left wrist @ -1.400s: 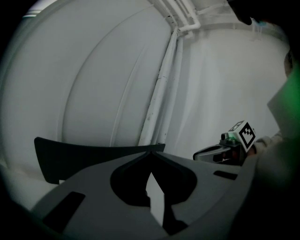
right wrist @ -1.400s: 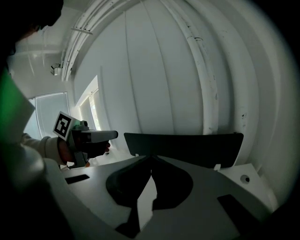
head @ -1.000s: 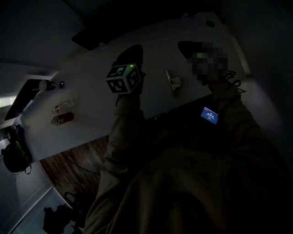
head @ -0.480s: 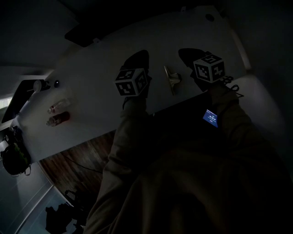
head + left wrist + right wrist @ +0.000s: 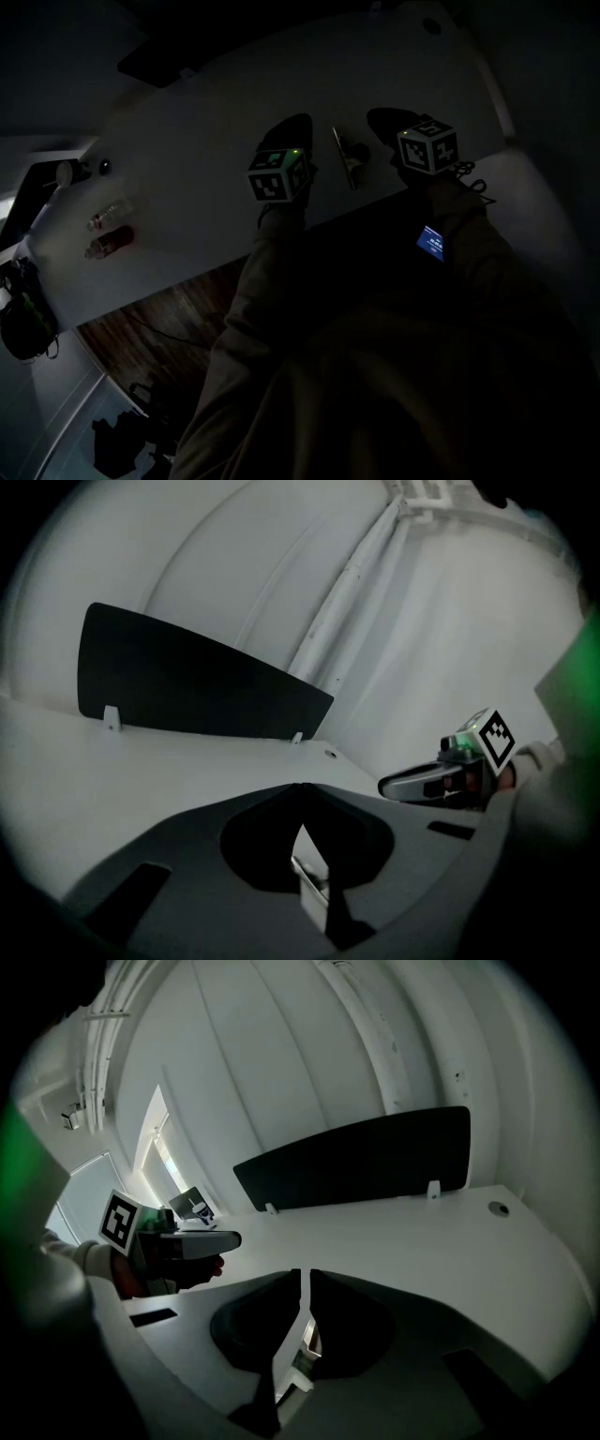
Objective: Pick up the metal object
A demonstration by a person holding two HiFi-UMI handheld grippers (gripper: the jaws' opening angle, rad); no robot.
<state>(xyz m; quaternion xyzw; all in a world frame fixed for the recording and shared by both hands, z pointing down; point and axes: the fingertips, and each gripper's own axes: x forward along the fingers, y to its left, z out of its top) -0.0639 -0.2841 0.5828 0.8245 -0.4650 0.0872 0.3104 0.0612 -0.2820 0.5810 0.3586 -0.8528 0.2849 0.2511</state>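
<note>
Metal object (image 5: pixel 349 159) lies untouched on the white table (image 5: pixel 187 159), between my two grippers. Left gripper (image 5: pixel 292 127) and right gripper (image 5: pixel 381 120) both have jaws closed together, holding nothing. Opening, reaching, gripping and lifting all remain.

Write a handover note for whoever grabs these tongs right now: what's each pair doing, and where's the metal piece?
Left tongs: shut, empty, just left of the metal object in the head view.
Right tongs: shut, empty, just right of it.
The metal object lies on the white table between the two pairs, untouched.
Done: nothing gripped yet.
Left: open one pair, close on the object, lift.
</note>
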